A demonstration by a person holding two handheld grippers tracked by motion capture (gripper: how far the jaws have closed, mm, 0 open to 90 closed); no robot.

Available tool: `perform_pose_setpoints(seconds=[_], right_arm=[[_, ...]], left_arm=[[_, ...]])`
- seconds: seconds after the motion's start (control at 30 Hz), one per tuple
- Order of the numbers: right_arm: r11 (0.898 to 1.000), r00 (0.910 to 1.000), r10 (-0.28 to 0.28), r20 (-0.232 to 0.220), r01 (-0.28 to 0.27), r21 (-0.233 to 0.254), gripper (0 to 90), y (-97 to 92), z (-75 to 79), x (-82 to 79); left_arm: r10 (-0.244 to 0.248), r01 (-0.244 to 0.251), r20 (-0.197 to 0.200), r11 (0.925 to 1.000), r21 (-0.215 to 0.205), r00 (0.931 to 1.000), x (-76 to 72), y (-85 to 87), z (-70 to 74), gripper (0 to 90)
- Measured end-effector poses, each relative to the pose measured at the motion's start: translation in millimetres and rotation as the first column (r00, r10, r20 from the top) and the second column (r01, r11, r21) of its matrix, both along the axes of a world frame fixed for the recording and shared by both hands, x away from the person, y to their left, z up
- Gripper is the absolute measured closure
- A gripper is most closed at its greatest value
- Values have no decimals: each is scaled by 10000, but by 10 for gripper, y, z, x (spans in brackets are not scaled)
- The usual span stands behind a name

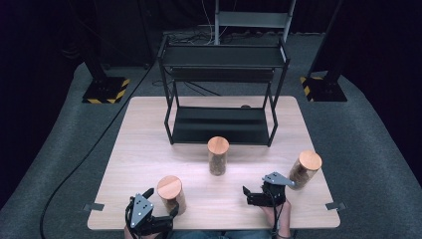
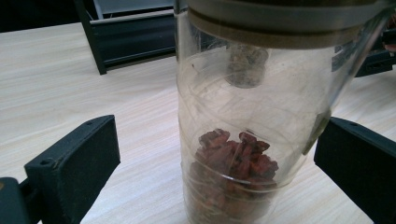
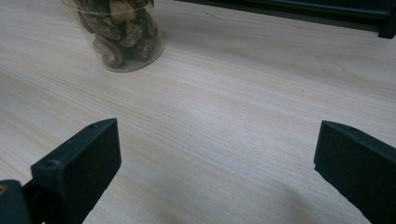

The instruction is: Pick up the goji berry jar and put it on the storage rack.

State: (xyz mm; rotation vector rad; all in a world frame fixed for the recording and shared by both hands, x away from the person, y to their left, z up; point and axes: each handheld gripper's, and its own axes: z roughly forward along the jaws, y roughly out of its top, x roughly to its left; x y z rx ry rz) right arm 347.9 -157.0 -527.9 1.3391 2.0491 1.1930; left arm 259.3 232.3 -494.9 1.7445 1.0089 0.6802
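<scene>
Jar point(image 2: 238, 140) of red bits, maybe berries, between wide-open left claw point(image 2: 219, 158) jaws; right claw point(image 3: 217, 163) open.

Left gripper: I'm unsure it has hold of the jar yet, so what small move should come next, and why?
Probably close the left gripper on the jar of red pieces. The jar stands upright between its open fingers, and a clear gap shows at the left one, so nothing grips it yet.

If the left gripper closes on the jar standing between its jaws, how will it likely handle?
The jar looks tall and narrow, so a high push may tip it. Its clear smooth wall could slip. Only partly filled with red pieces, it is probably light.
</scene>
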Motion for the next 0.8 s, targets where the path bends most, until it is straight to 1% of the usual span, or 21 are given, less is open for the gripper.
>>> perform_pose_setpoints(seconds=[0.07,0.17,0.23,0.33,0.43,0.57,0.8], right_arm=[[10000,10000,-46,-3,46,13,0,-4,0,0],[10000,10000,-76,-32,76,-60,0,0,-2,5],[9999,9999,-108,33,108,-62,1,5,0,-3],[9999,10000,-71,-5,71,-78,1,3,-2,3],[10000,10000,-44,-14,44,-57,1,2,-2,4],[9998,9997,-190,146,190,20,1,-9,2,-12],[9998,9997,-172,177,173,-36,1,-2,2,-16]], left_arm=[[19,-19,-3,10000,43,10000,11,-23,-9,0],[200,-200,-37,9997,172,9998,32,-58,-34,0],[251,-249,-100,9993,267,9996,48,-80,-54,0],[279,-276,-186,9995,163,9994,71,-107,-75,0],[252,-248,-228,9995,187,9994,95,-147,-95,0],[240,-236,-402,9997,112,9989,146,-180,-145,0],[416,-417,-431,9991,-9,9982,180,-204,-190,0]])
